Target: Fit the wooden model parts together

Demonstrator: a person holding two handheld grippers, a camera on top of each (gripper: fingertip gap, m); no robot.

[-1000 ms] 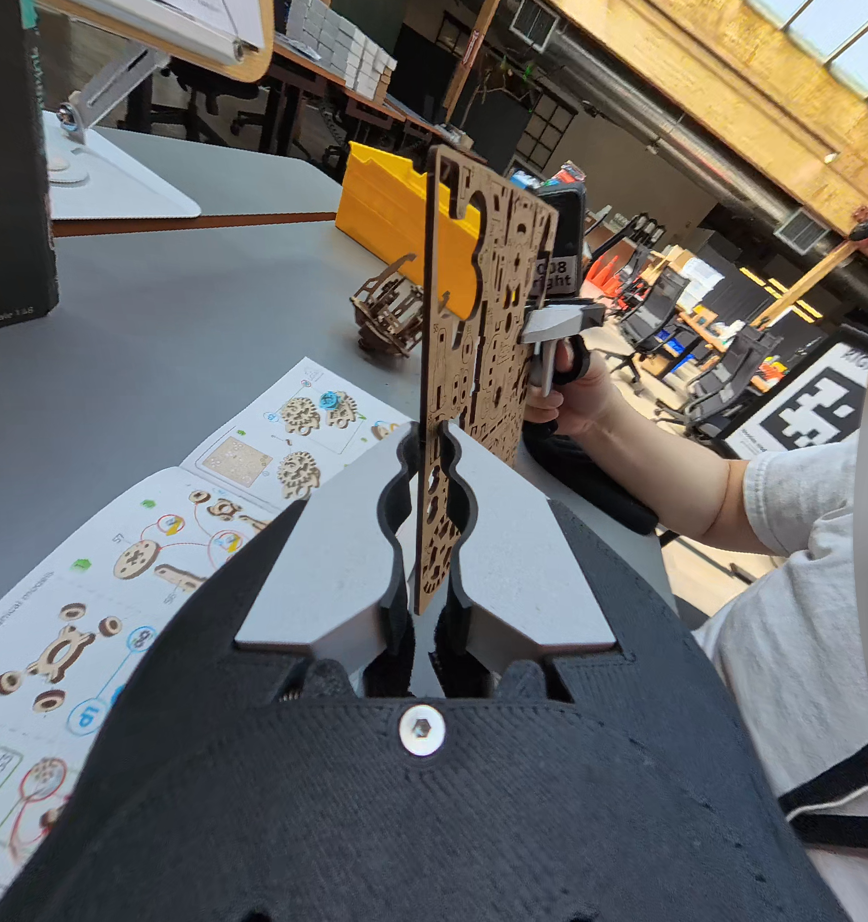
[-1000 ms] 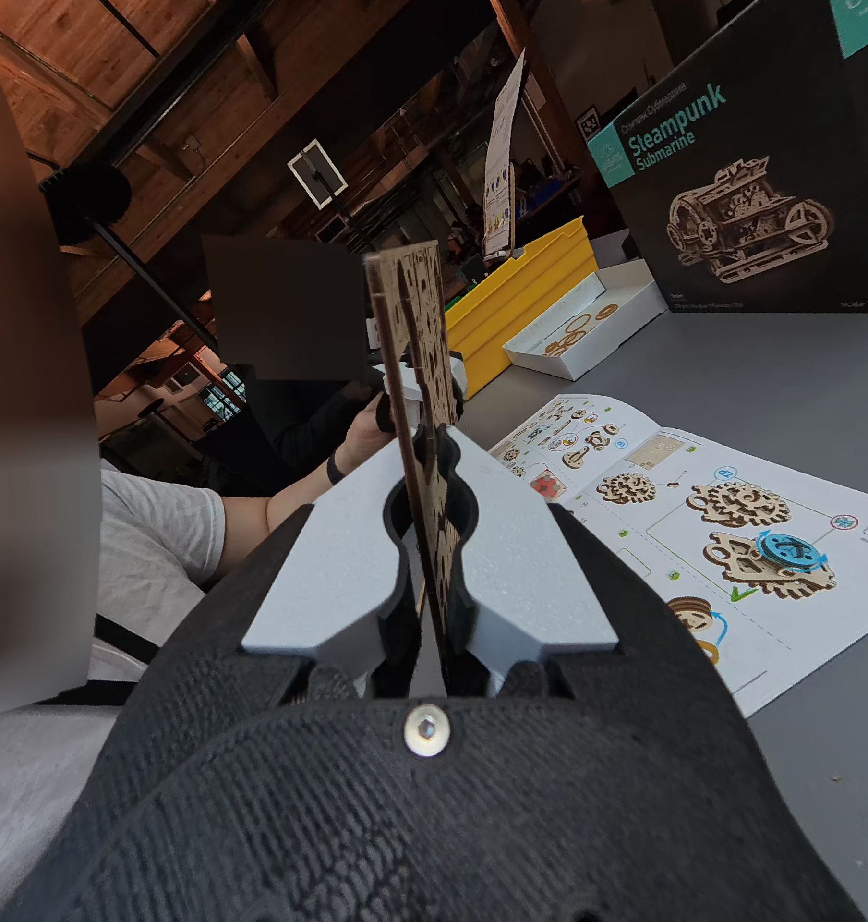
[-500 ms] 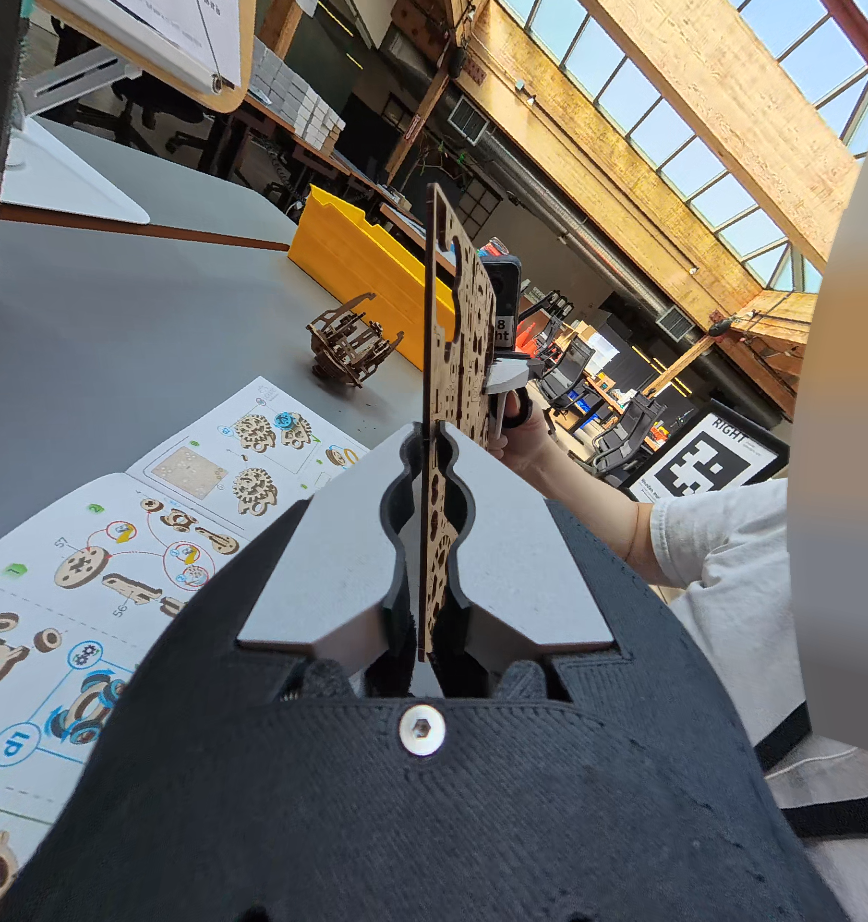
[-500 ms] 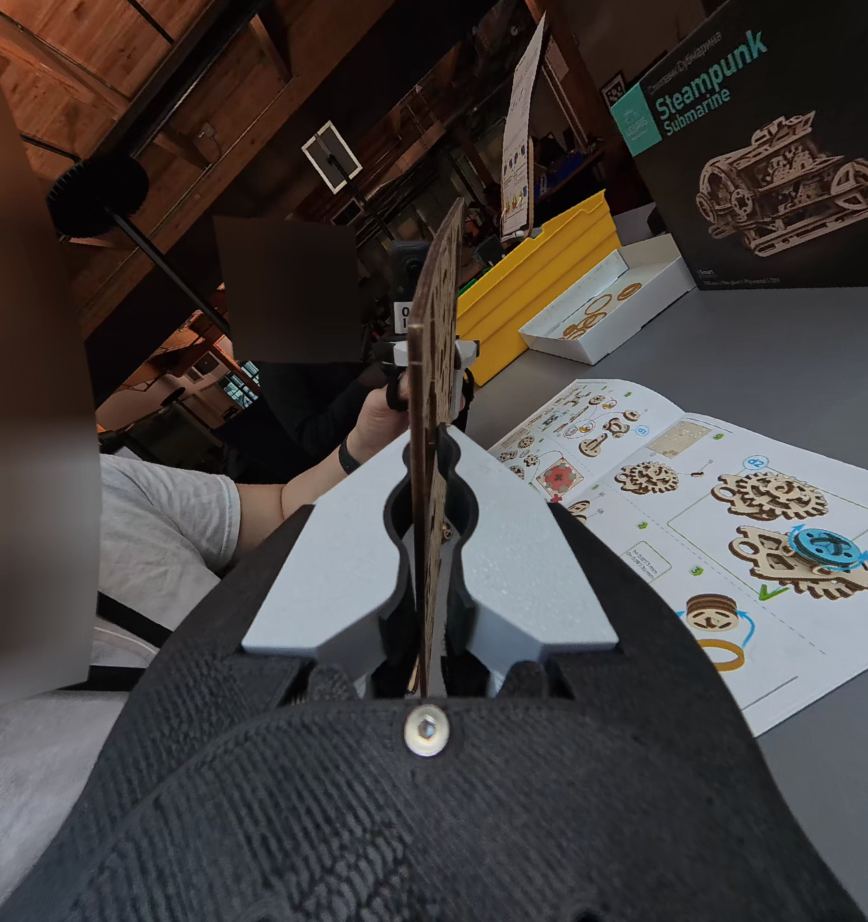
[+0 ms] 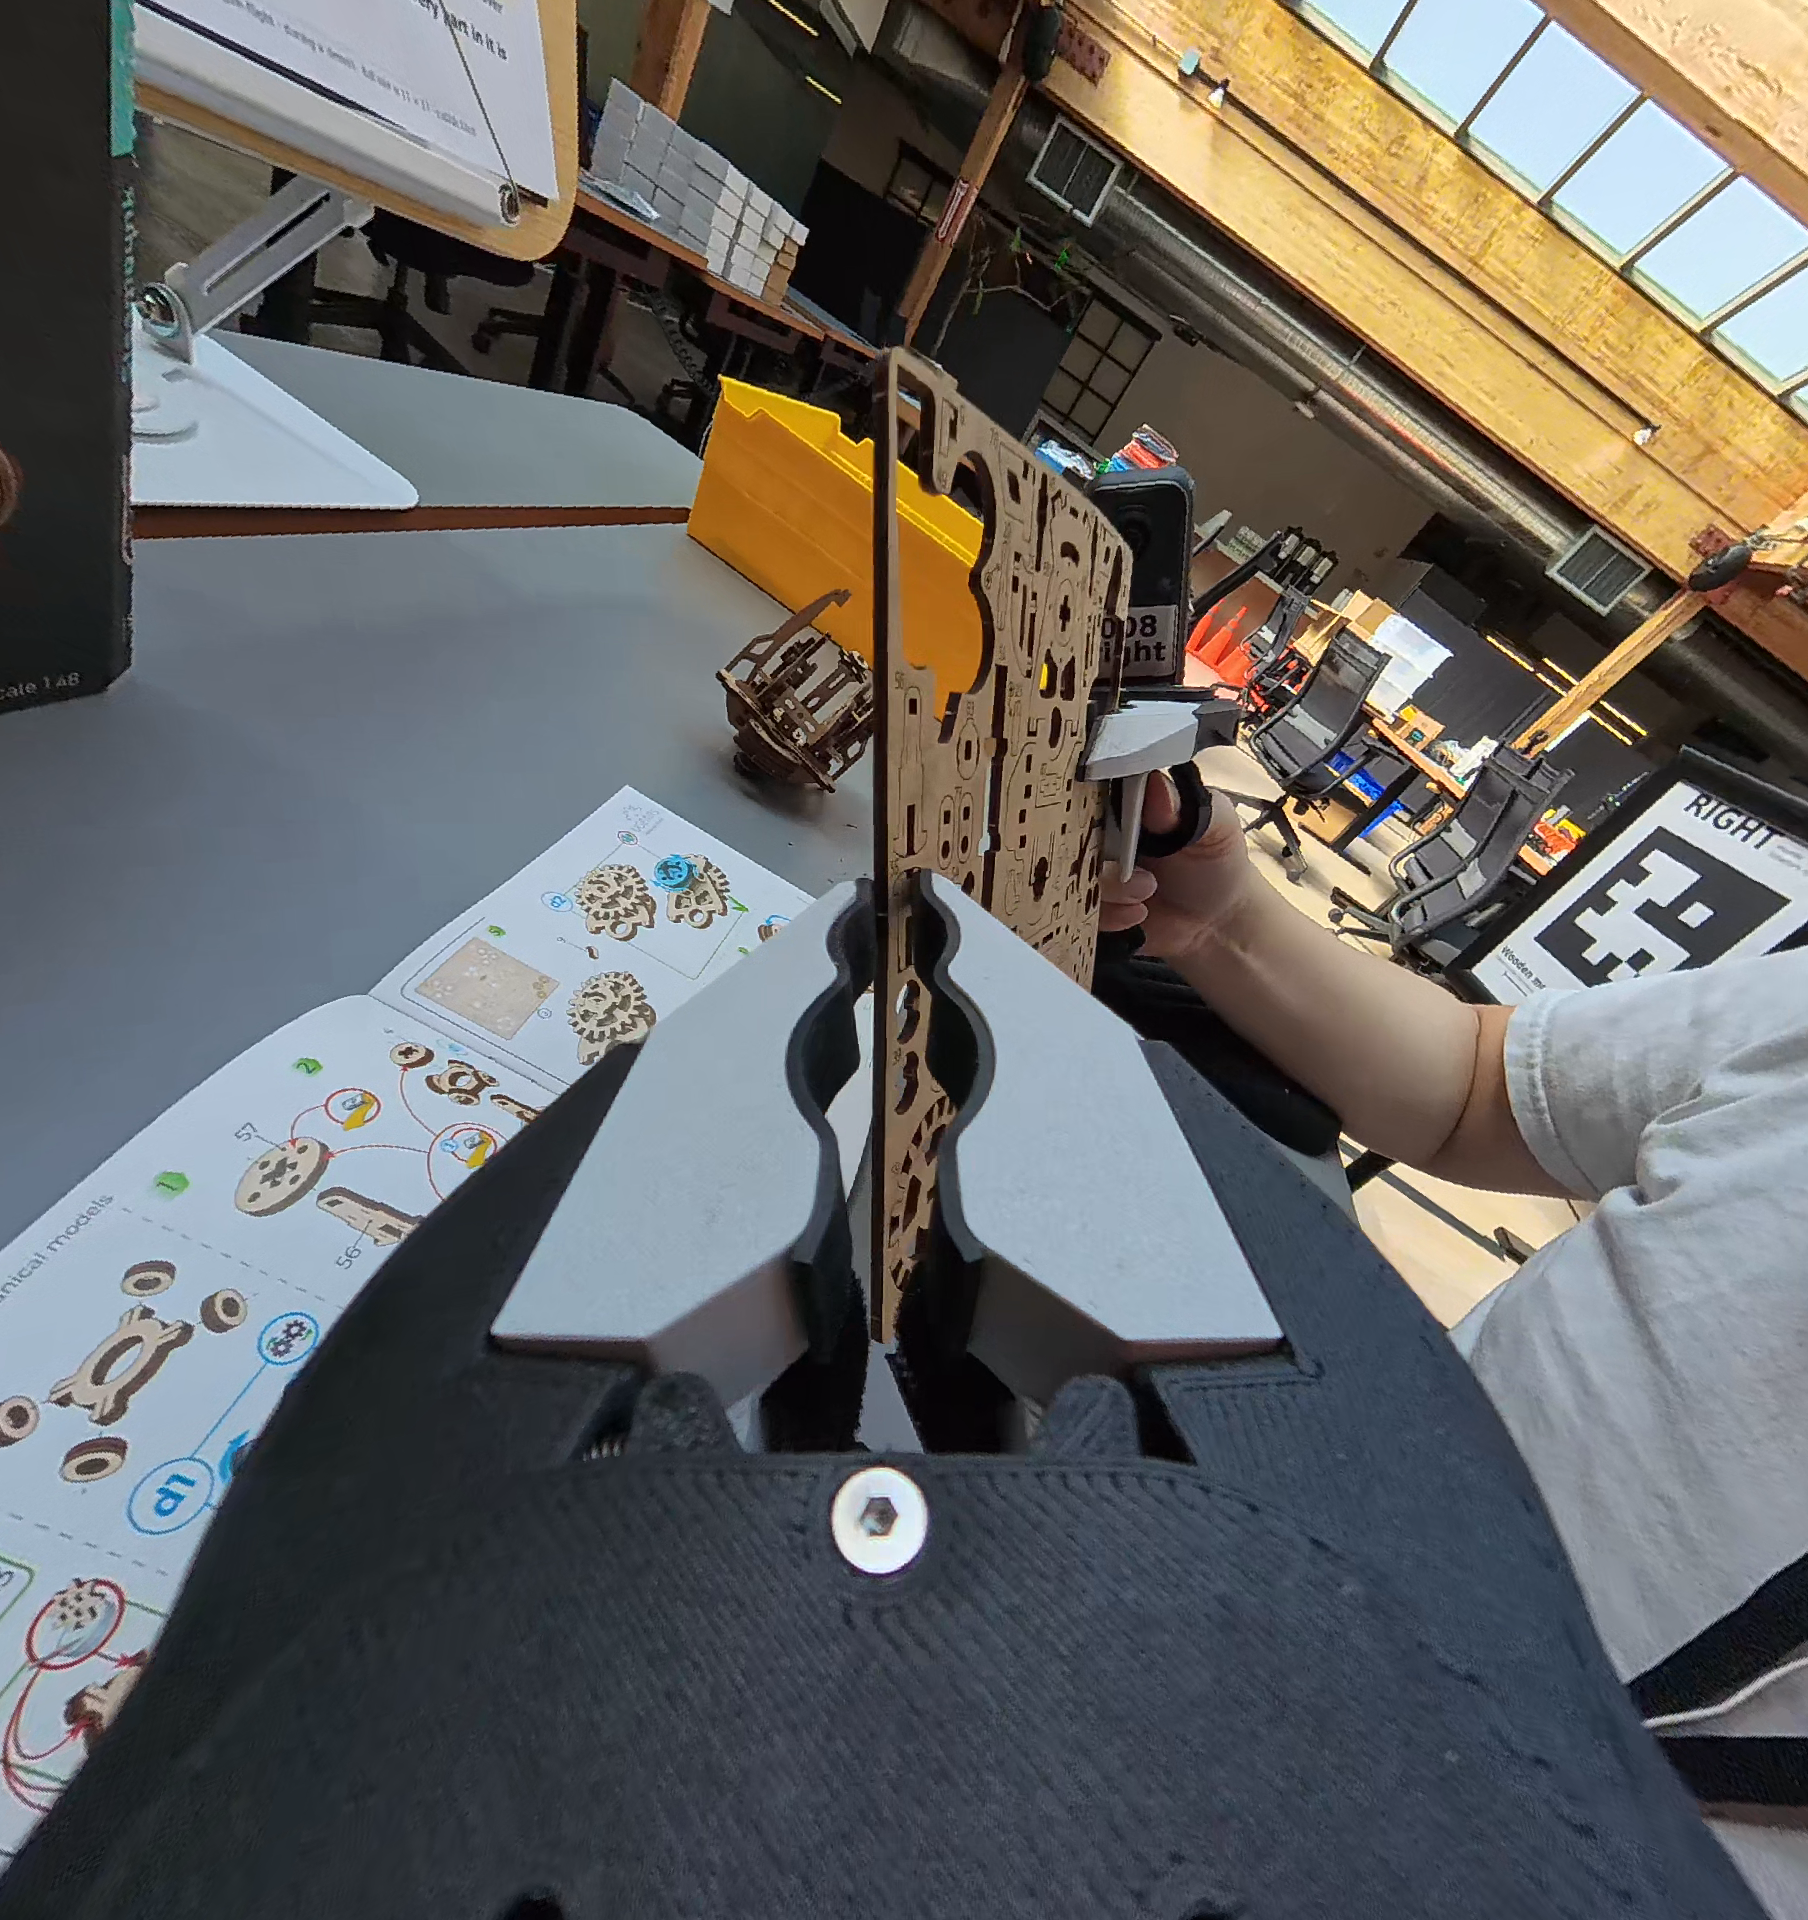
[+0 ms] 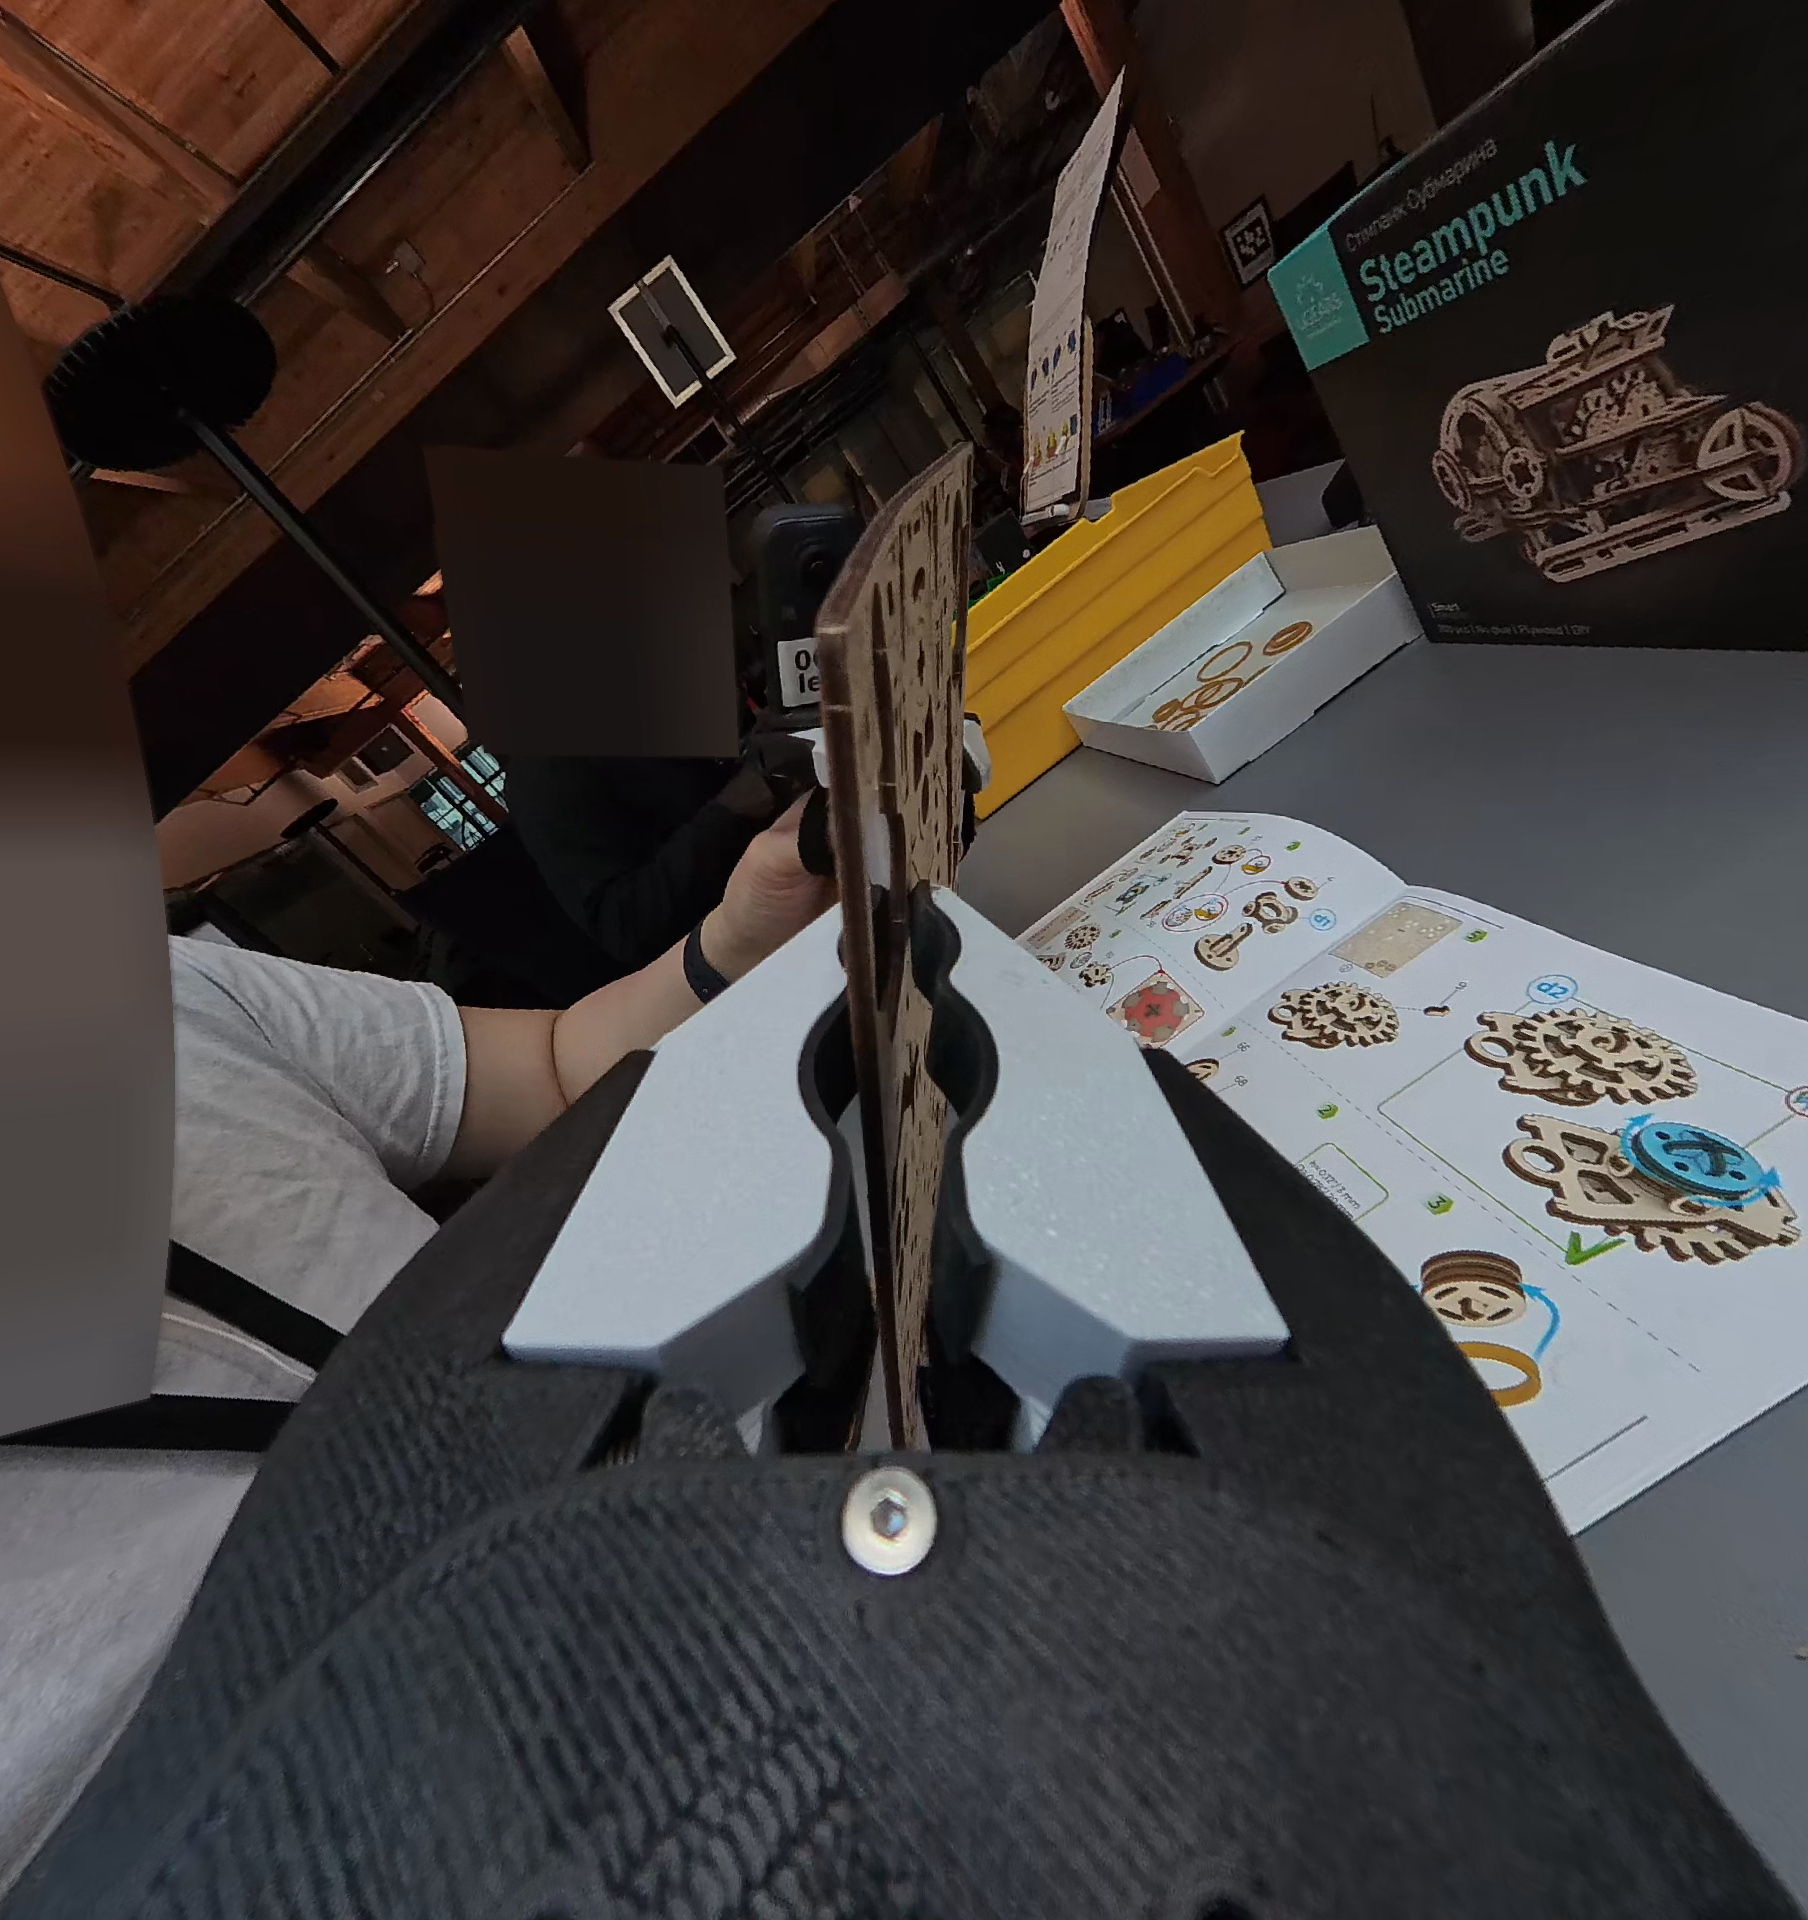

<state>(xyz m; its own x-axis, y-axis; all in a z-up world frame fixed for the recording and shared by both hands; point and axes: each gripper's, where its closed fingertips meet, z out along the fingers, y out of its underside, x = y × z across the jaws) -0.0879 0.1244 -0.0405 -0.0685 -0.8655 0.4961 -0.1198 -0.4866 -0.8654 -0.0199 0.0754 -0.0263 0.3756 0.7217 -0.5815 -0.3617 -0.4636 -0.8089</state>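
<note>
Since half a second ago you've tilted the sheet (image 5: 993, 790) rightward, left gripper (image 5: 892, 1049) and right gripper (image 6: 895, 1049) both clamped on it at frame centre.

left gripper (image 5: 884, 904) clamped, right gripper (image 6: 895, 914) clamped

Wooden sheet (image 5: 993, 748) hiding right gripper's fingertips; box (image 5: 27, 353) running off left edge; instruction booklet (image 6: 1502, 1091) disappearing behind gripper body.
</note>
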